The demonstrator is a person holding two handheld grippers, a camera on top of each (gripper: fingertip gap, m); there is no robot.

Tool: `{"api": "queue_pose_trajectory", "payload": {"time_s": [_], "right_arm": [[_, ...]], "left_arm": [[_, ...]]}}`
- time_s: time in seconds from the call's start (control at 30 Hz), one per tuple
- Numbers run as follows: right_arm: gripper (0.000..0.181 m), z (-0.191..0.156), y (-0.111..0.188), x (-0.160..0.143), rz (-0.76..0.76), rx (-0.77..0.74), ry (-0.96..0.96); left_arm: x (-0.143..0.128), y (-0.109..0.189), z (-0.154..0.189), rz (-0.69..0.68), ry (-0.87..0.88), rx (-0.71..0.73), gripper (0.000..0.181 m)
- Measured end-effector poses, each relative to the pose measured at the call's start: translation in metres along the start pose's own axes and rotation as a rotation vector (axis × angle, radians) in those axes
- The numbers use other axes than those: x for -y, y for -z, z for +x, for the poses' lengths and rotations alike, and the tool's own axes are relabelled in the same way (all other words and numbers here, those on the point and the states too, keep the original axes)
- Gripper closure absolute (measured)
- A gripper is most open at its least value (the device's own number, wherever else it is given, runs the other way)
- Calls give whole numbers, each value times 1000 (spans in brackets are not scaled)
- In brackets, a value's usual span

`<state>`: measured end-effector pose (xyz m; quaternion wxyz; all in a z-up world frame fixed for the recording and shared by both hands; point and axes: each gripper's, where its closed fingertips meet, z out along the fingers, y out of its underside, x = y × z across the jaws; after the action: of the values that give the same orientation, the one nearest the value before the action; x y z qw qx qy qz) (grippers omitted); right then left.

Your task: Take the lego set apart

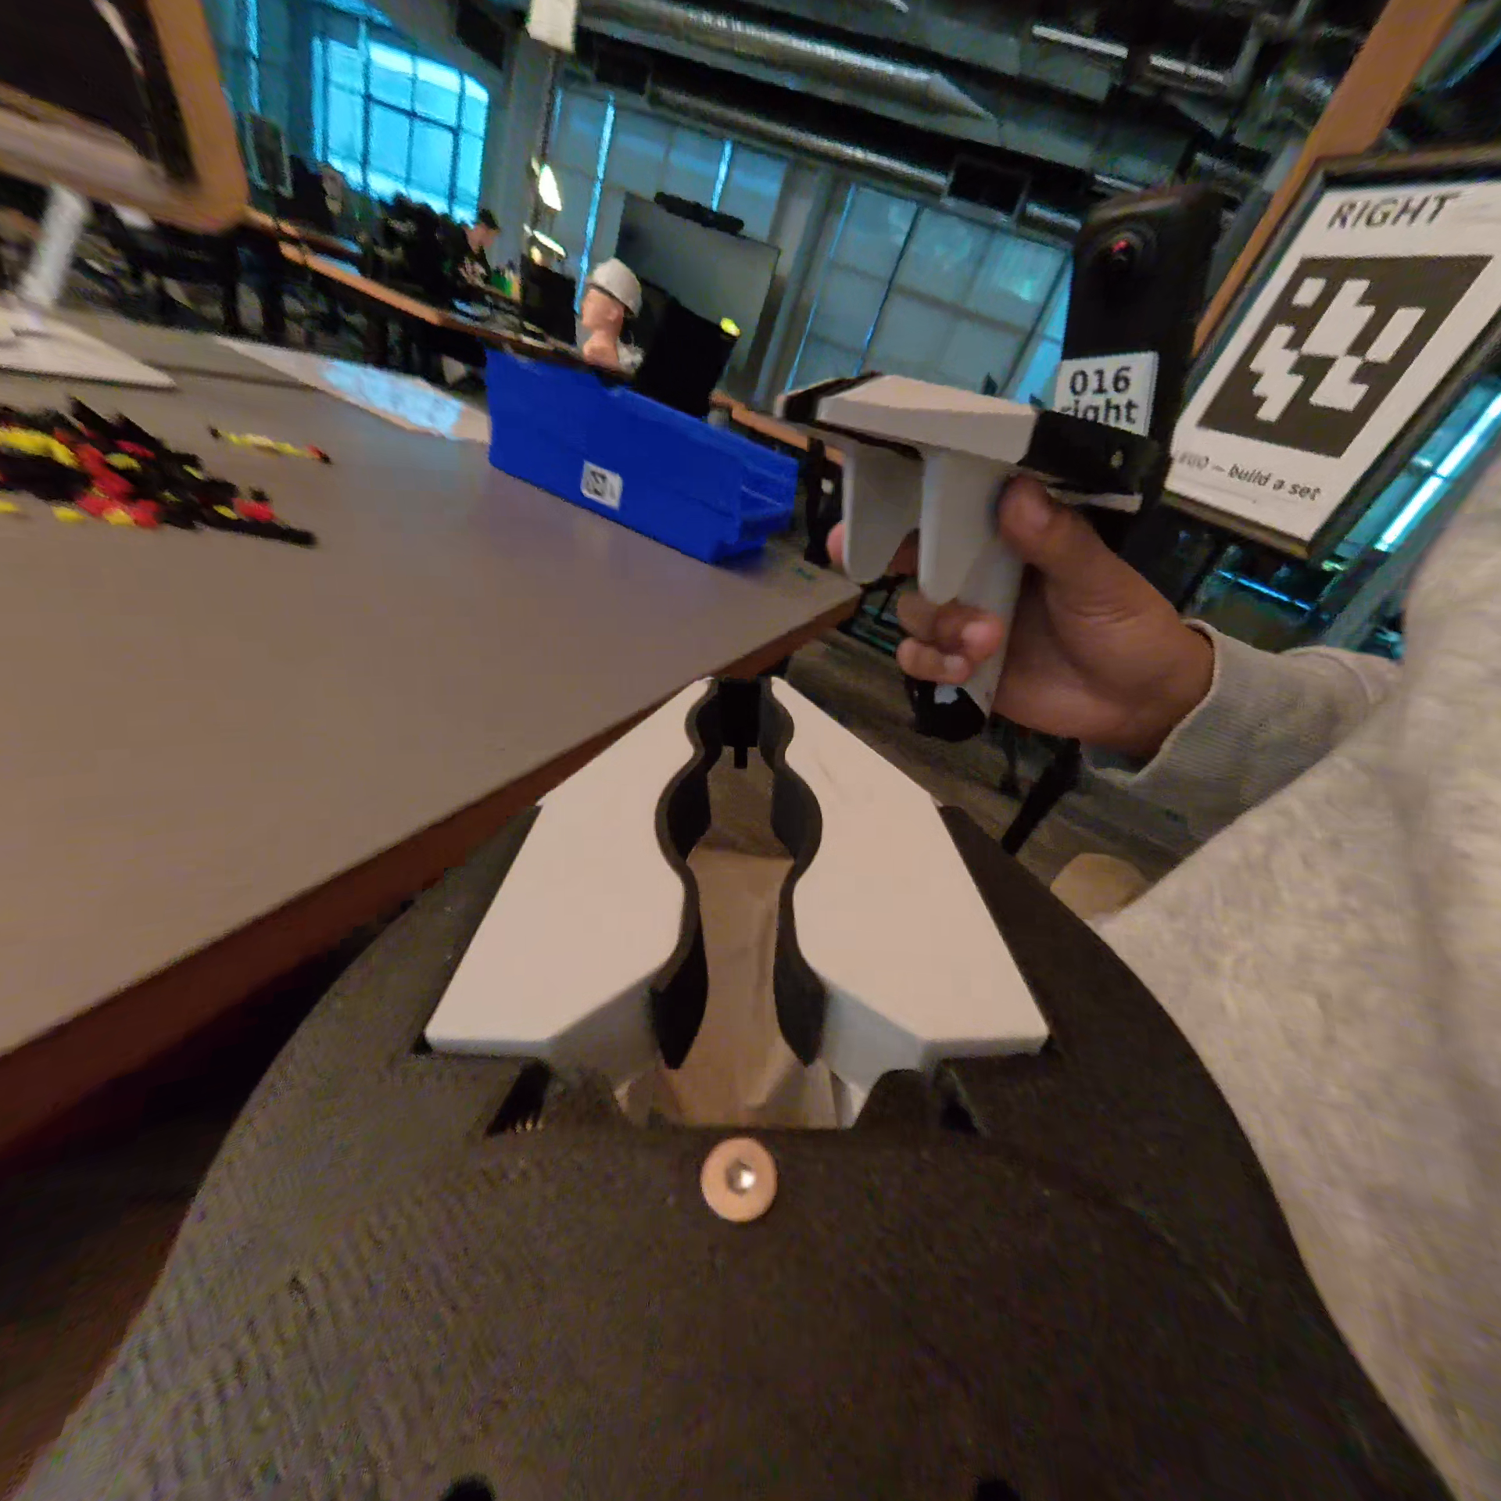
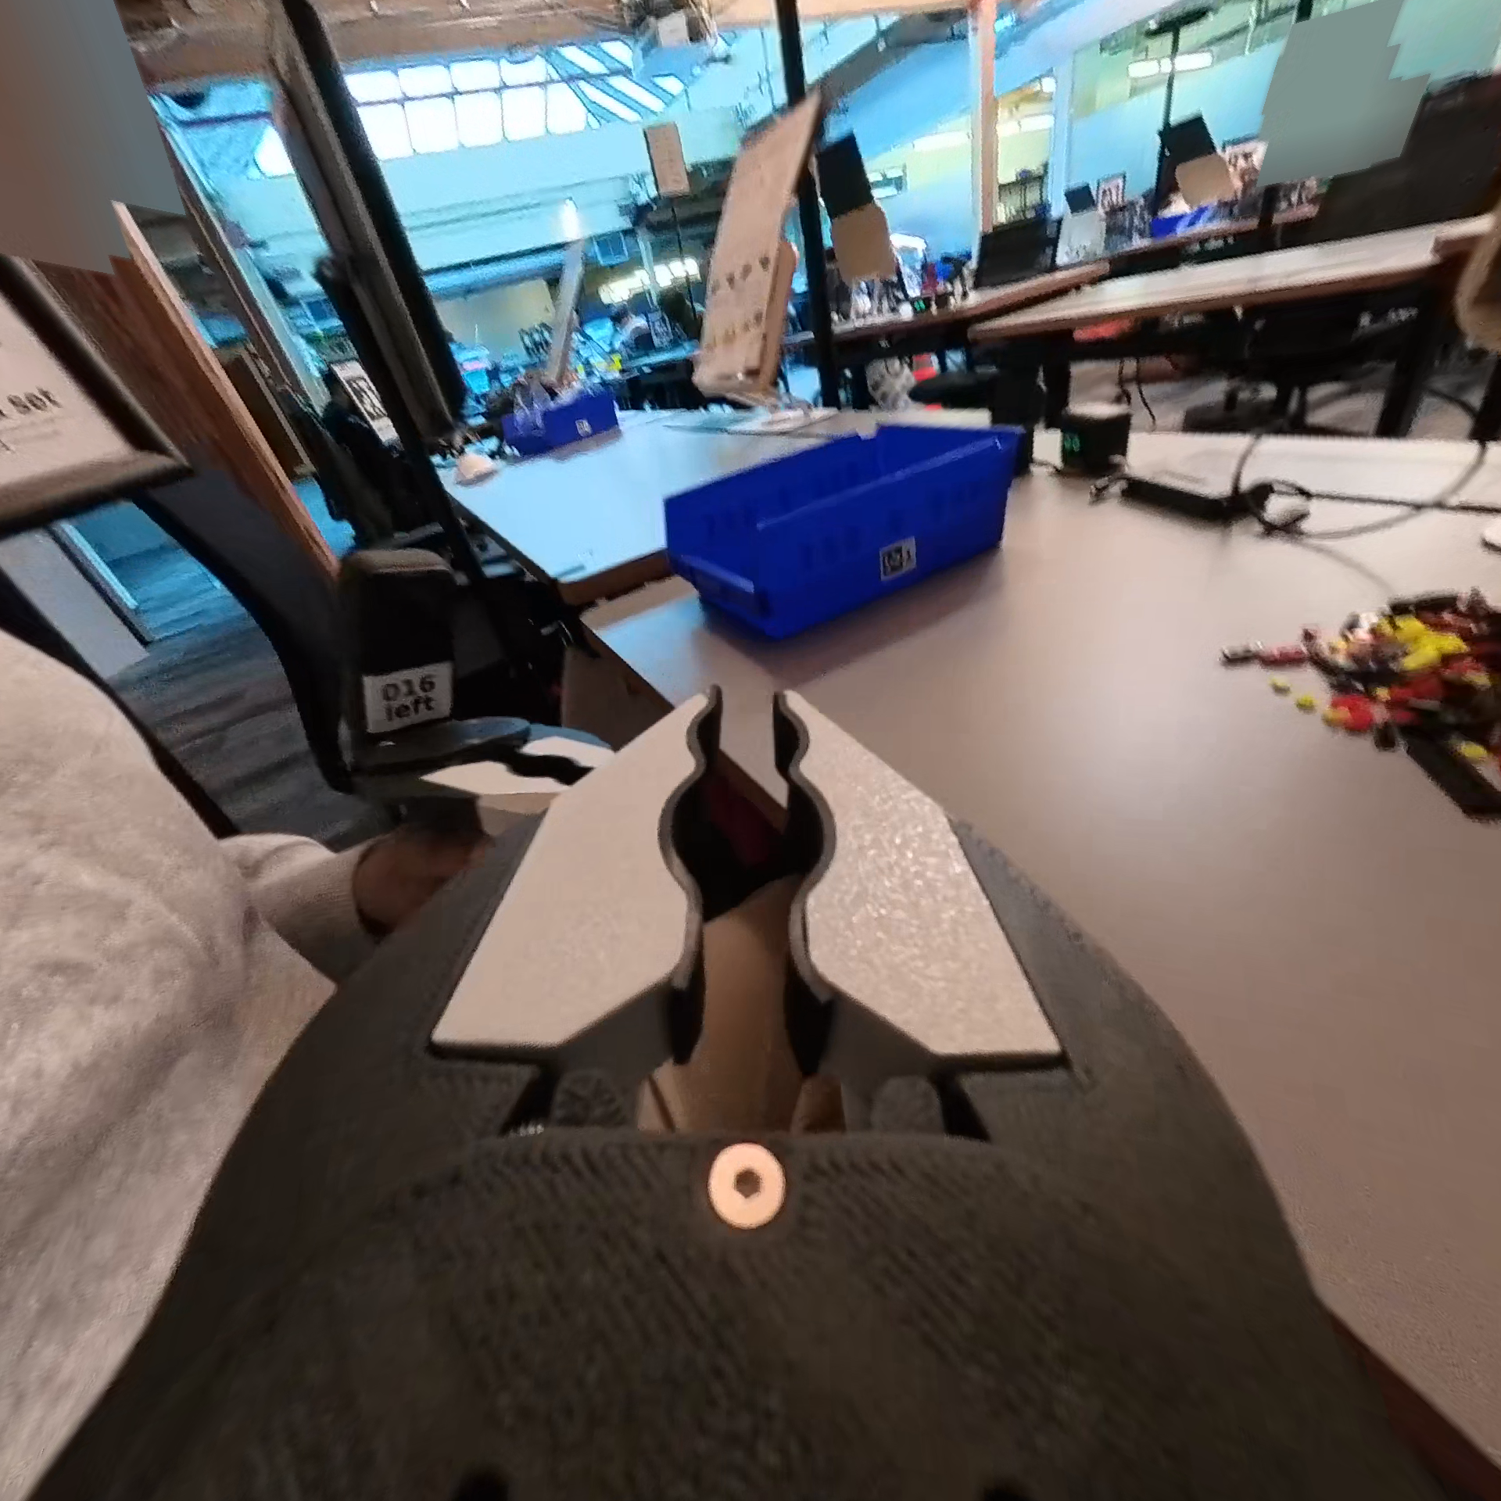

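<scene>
My left gripper [image 1: 739, 700] is off the table's near corner, below its edge. It is shut on a small black lego piece [image 1: 739, 727] pinched at the tips. My right gripper [image 2: 746, 705] is over the same corner, its tips a narrow gap apart. A red lego piece [image 2: 735, 812] shows in the hollow between its fingers. A loose pile of black, red and yellow lego pieces [image 1: 122, 479] lies on the grey table [image 1: 325, 690]. The pile also shows in the right wrist view [image 2: 1413, 674], beside a black plate [image 2: 1454, 776].
A blue bin [image 1: 633, 471] stands at the table's far side, also in the right wrist view [image 2: 837, 528]. A framed marker sign [image 1: 1340, 349] is at my right. A black chair [image 2: 244, 585] is beside the table. Cables and a small black device [image 2: 1096, 443] lie at the back. The tips of one gripper are about 8 cm away from the tips of the other. The black plate [image 2: 1454, 776] is about 35 cm from both grippers' fingertips. Seen from the left wrist view [image 1: 251, 534] as well.
</scene>
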<state>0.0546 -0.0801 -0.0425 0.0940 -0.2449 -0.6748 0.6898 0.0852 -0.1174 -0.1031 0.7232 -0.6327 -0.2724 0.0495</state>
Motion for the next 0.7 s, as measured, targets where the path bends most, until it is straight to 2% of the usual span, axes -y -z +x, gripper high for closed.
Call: {"api": "queue_pose_trajectory", "payload": {"time_s": [0.07, 0.17, 0.33, 0.43, 0.57, 0.7], "right_arm": [[170, -12, -7, 13, 38, 47, 11], [170, -26, -16, 17, 53, 80, 58], [169, -44, -6, -11, 33, 122, 53], [168, -33, 16, -42, -2, 72, 43], [169, 1, 48, -75, -18, -38, 26], [170, 34, 61, -67, 50, -40, -22]], "left_arm": [[23, 6, -13, 78, -38, 41, 173], [19, 9, -34, 61, -42, 88, 174], [23, 15, -39, 73, -42, 133, 173], [13, 9, -33, 36, -49, 124, 173], [-17, -3, -42, -57, -42, 161, 172], [-18, -12, -52, 7, 74, 194, 173]]}}
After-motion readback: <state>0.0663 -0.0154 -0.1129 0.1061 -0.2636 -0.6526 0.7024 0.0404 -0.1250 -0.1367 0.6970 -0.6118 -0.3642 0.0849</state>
